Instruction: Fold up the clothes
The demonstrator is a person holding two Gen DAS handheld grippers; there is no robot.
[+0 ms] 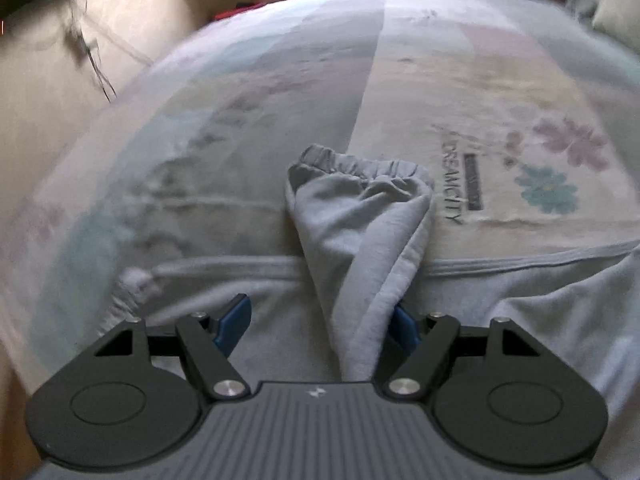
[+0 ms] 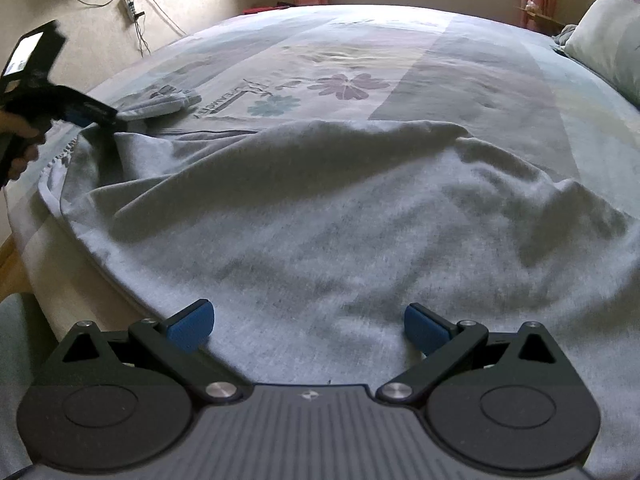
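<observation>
a grey garment point(image 2: 320, 208) lies on the floral bedsheet point(image 2: 400, 60); both left tongs point(image 1: 320, 320) and right tongs point(image 2: 308, 324) gape, gripping nothing.

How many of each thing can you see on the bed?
Grey garment: 1
Grippers: 2, the left gripper and the right gripper
Pillow: 1
Printed flowers on the bedsheet: 2, purple and teal
Total: 6

- Grey garment point(image 2: 320, 220): soft, matt, fleecy cloth.
- Bed sheet point(image 2: 440, 60): smooth printed cloth.
- Right gripper point(image 2: 308, 326): matt black plastic, blue pads, shiny metal screws.
</observation>
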